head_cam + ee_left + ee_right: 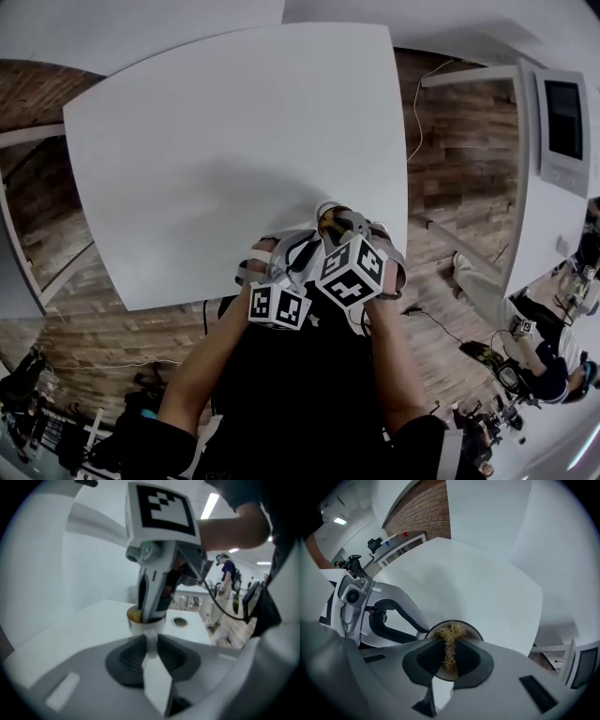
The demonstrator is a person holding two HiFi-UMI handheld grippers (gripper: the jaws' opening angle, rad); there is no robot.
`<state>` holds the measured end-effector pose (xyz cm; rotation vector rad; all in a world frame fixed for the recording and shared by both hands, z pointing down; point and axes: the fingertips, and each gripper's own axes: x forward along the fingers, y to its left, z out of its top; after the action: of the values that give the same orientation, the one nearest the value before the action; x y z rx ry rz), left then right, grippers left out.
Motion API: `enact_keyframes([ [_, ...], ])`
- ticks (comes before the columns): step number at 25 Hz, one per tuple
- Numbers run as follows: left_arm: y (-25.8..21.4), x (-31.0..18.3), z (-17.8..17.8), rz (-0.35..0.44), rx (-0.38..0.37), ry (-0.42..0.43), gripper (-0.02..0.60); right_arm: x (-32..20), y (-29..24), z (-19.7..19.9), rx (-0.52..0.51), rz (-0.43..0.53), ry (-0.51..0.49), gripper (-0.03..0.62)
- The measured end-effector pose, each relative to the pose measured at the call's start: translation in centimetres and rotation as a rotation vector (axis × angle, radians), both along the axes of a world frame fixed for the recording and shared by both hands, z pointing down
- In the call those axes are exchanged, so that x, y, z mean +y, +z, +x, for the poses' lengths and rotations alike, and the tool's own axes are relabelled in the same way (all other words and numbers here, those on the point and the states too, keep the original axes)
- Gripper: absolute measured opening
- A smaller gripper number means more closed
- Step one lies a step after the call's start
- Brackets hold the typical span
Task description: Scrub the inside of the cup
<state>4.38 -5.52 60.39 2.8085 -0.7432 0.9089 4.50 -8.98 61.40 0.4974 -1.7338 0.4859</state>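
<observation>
A small white cup [328, 216] with a brown-stained inside stands near the front edge of the white table [225, 141]. My left gripper [151, 645] is shut on a white part of the cup [140, 623], at its near side. From above, my right gripper [149, 615] points steeply down into the cup's mouth. It is shut on a tuft of straw-coloured scrubbing fibre [450, 641], whose end lies inside the cup [473, 631]. In the head view the two marker cubes hide most of the cup, and the right gripper [336, 225] sits over it.
The table's front edge [281, 291] runs just under the grippers. A round hole [179, 621] lies in the tabletop beyond the cup. More white tables, a wood floor, people [539, 347] and cables stand around. A grey screen unit [562, 122] is at the right.
</observation>
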Motion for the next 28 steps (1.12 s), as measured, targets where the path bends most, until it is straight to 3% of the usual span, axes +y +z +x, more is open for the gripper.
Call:
enact_keyframes([
  [8, 0.1, -0.1, -0.2, -0.016, 0.006, -0.02, 0.075, 2.0, -6.0, 0.6, -0.042, -0.08, -0.09, 0.038],
  [14, 0.1, 0.0, -0.3, -0.005, 0.003, -0.016, 0.075, 1.3, -2.4, 0.1, -0.001, -0.139, -0.097, 0.038],
  [20, 0.0, 0.1, 0.0, -0.021, 0.021, -0.031, 0.075, 0.5, -0.3, 0.3, 0.039, -0.041, -0.026, 0.038],
  [25, 0.2, 0.0, -0.1, -0.019, 0.014, -0.032, 0.075, -0.6, -5.7, 1.8, 0.043, 0.144, 0.035, 0.038],
  [28, 0.1, -0.1, -0.3, -0.017, 0.019, -0.033, 0.075, -1.1, -6.2, 2.3, 0.073, 0.189, 0.03, 0.038],
])
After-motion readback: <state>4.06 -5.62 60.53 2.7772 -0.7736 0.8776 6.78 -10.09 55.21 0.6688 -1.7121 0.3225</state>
